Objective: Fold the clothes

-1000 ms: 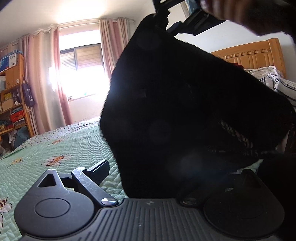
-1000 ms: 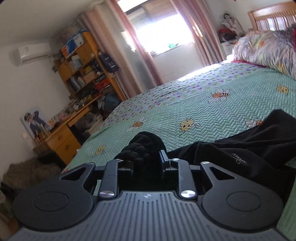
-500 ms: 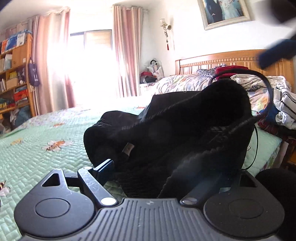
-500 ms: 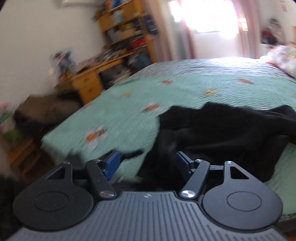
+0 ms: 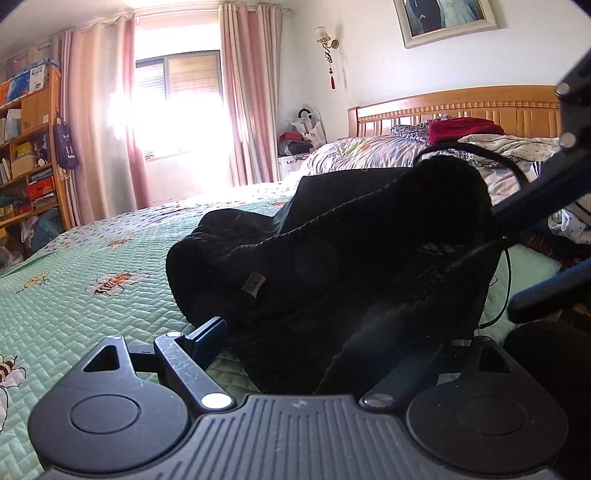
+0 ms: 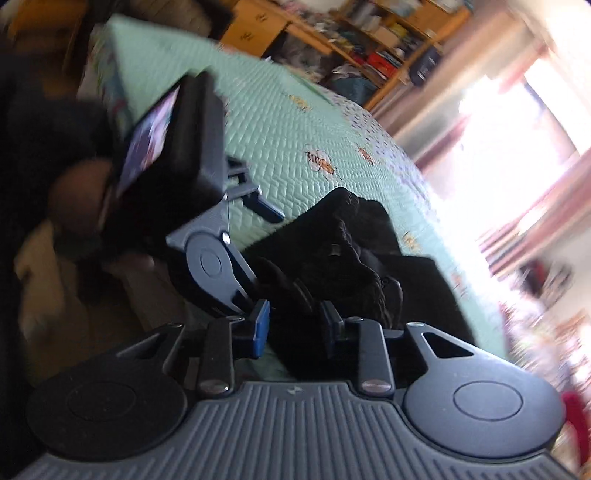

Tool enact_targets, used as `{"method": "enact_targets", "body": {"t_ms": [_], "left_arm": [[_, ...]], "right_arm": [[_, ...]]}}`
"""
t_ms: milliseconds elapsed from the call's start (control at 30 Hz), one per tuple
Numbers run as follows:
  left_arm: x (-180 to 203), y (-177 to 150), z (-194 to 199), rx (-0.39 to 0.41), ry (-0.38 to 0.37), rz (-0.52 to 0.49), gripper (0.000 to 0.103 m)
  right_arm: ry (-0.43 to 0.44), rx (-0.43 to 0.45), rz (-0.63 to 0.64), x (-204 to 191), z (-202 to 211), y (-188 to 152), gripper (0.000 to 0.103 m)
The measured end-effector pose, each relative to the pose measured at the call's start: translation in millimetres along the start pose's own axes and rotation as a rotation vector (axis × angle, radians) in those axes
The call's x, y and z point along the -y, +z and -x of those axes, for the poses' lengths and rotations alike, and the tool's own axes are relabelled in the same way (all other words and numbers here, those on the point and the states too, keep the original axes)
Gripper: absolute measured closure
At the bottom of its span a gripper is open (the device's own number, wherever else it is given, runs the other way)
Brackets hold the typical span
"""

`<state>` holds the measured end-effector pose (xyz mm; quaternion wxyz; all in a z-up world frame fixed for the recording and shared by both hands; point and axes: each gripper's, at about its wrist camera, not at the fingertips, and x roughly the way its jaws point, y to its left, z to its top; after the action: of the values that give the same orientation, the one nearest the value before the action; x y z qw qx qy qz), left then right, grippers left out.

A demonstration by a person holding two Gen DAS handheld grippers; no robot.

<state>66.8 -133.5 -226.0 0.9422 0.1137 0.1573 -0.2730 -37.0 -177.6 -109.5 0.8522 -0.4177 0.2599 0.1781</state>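
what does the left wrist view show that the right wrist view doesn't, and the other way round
Only the left wrist view shows the wooden headboard, the framed picture, the piled laundry and part of the right gripper coming in from the right.

Only the right wrist view shows the left gripper from outside, with its camera screen, and the right gripper's own jaws closing around black fabric.

Both show the black knitted garment on the green bee-print quilt, the curtains and the cluttered shelves.
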Motion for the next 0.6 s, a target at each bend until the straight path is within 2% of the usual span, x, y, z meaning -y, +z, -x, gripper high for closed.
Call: {"method": "enact_targets", "body": {"t_ms": [100, 167, 267, 433, 500, 600], "left_arm": [[1, -1, 3, -0.002, -0.003, 0.005, 0.017], [0, -1, 3, -0.004, -0.008, 0.013, 0.017], [-1, 0, 2, -0.006, -0.016, 0.025, 0.017], [-5, 1, -2, -0.024, -0.035, 0.068, 0.017], [-8, -1, -3, -0.036, -0.045, 0.095, 0.017], [-10, -1, -4, -0.045, -0.057, 0.122, 0.017]], "right_arm": [[-0.042, -0.035, 0.100, -7, -6, -3, 0.078], [-0.077, -0.062, 0.148, -9, -10, -5, 0.090], [-0.113, -0.090, 0.195, -7, -13, -7, 0.101], [-0.152, -0.072, 0.187, 1, 3, -13, 0.103], [-0.206, -0.035, 0.073, 23, 22, -15, 0.103], [-0.360, 0.061, -0.278, 84, 67, -28, 0.102]]}}
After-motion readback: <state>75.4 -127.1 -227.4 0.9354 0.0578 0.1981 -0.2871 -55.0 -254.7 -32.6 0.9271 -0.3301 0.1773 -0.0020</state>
